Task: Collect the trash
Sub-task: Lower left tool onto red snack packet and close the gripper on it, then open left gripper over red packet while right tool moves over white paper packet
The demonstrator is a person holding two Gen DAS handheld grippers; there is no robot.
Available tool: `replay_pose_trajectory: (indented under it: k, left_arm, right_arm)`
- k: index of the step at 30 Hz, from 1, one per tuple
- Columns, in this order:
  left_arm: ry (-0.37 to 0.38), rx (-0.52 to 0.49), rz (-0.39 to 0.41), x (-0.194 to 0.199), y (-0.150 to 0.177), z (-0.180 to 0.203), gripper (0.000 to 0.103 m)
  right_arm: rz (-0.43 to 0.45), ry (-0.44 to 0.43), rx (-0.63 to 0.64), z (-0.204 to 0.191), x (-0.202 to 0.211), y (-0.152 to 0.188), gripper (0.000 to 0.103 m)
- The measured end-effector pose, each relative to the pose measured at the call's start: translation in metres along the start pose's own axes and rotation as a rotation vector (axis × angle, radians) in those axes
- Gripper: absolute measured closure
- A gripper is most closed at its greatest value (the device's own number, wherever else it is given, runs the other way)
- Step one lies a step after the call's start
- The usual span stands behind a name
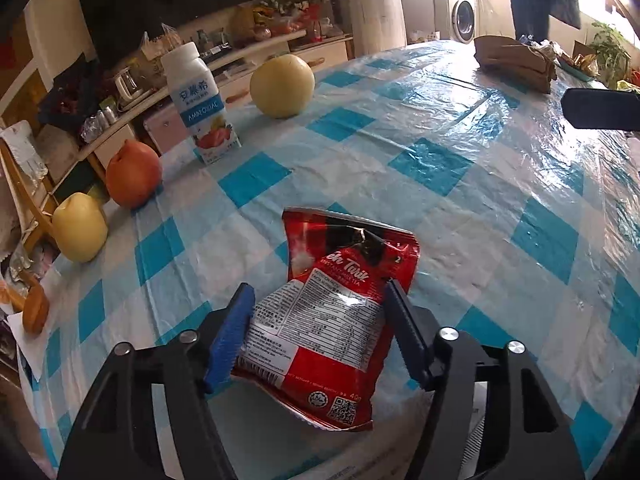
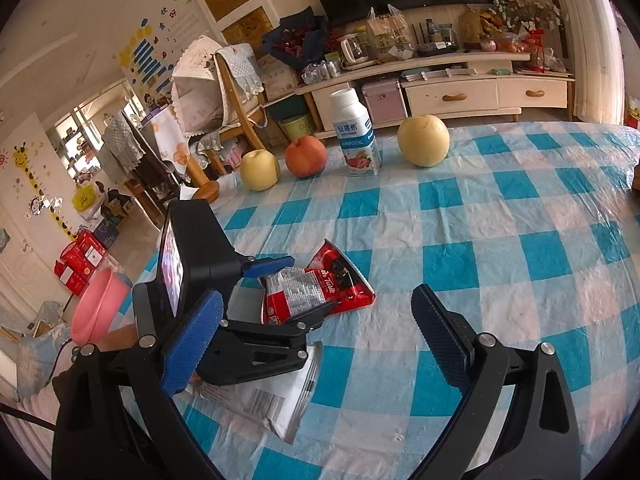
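Left hand-held gripper (image 1: 320,300): my blue pads sit either side of the red instant milk tea sachet (image 1: 340,300), jaws partly apart; pads touch its edges, not squeezing firmly as far as I can see.
Sachet: lying crumpled on the checked worktop (image 1: 460,128), near my edge.
Right hand-held gripper (image 2: 320,320): wide apart, holding nothing, hovering beside the left one.
White wrapper (image 2: 264,400): flat under the left tool, more trash waiting.
Doing it well: I'd pinch the sachet's thick middle, not a floppy corner, then lift straight.
Leave alone: pears, apple (image 2: 306,156), yogurt drink bottle (image 2: 356,136).
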State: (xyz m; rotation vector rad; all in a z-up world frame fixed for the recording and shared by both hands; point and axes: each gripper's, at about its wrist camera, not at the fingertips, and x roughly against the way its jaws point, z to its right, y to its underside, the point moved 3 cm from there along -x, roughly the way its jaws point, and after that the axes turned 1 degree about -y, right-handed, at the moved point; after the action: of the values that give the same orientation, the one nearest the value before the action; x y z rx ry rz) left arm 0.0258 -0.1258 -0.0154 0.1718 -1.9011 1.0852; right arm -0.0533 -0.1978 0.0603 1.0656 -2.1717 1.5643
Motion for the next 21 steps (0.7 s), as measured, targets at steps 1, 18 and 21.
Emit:
replay_pose_trajectory:
  k: [1,18,21]
  left_arm:
    - [-0.005,0.004,0.002,0.0,0.0,0.0,0.04]
    - [-0.061,0.229,0.026,0.015,0.014,-0.023,0.069]
    - [-0.077,0.268,0.019,0.016,0.019,-0.031,0.07]
  right_arm:
    - [0.001,0.001,-0.001,0.0,0.0,0.0,0.007]
    - [-0.038,0.034,-0.005,0.011,-0.012,0.009,0.007]
    - [-0.061,0.019,0.01,0.007,-0.016,0.012,0.007]
